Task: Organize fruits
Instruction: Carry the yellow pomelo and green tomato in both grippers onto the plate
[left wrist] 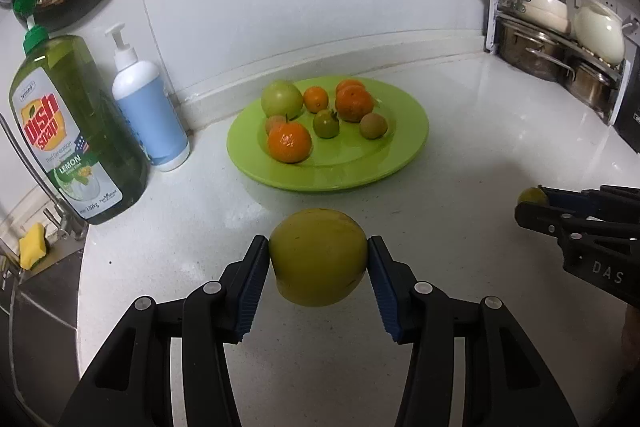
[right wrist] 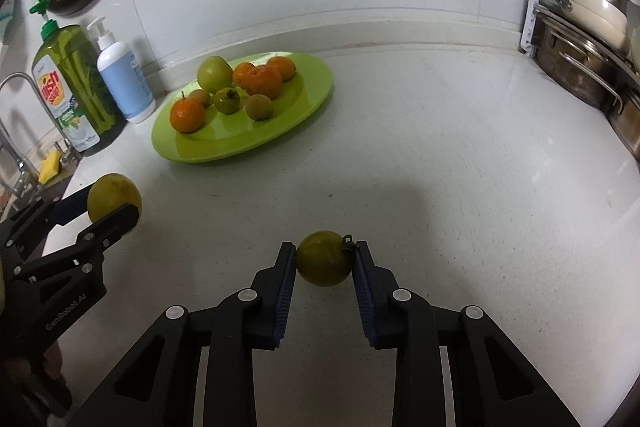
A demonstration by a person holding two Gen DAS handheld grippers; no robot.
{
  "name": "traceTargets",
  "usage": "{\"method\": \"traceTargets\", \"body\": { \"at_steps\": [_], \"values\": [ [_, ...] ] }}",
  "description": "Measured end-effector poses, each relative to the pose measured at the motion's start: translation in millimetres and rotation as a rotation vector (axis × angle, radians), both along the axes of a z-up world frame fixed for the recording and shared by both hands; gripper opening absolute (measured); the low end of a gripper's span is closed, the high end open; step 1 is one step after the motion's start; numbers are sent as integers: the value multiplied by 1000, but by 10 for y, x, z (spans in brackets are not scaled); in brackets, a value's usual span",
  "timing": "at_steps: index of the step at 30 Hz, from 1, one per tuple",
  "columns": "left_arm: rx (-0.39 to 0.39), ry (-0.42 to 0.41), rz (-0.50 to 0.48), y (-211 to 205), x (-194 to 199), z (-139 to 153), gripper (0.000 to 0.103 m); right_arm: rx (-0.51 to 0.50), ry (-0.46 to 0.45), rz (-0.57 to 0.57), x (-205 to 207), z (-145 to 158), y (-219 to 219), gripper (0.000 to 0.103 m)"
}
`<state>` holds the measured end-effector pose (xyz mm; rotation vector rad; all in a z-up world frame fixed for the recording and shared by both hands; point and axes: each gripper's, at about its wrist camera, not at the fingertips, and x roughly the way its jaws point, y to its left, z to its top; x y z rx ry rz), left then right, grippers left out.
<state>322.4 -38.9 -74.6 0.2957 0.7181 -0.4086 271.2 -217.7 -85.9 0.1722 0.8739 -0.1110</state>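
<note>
At the far left, by the sink edge, a green dish soap bottle and a white pump bottle stand against the wall, clear of the working space and likely just parked where washing-up needs them. Right of them, toward the back of the white counter, lies the green plate, evidently the collecting place: a green apple, several oranges and a few small greenish fruits already sit grouped on its far half, leaving the near half bare for more.

Nearer and left of centre, the left gripper is clamped on a large yellow-green fruit, pads pressing its two sides at the widest part so it cannot roll out; it looks lifted off the counter, near the plate's front rim. My judgement is that it is being carried to that open near half.

Further right, the right gripper is squeezed tight on a small green fruit with a dark stem at its right, also gripped across the middle, low over the counter and well apart from the plate. Taking one fruit per hand suggests both go to the plate in turn.

At the far right a rack of pots stands out of the way
</note>
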Motion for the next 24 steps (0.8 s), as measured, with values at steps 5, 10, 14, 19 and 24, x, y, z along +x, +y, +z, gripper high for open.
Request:
{"method": "traceTargets", "body": {
  "at_steps": [5,10,14,19,24],
  "values": [
    [-14,-11,-1,2,-69,84,49,-10,-28,26,-25,102,25,30],
    [-42,-16,7,25,-150,196,49,-17,-60,47,-49,215,62,30],
    [-63,-26,14,32,-228,297,49,-15,-80,72,-70,305,85,30],
    [-87,-43,16,27,-305,428,49,-13,-111,95,-95,433,81,30],
    [-97,-70,5,-25,-354,552,49,-15,-145,117,-92,580,56,30]
  ]
}}
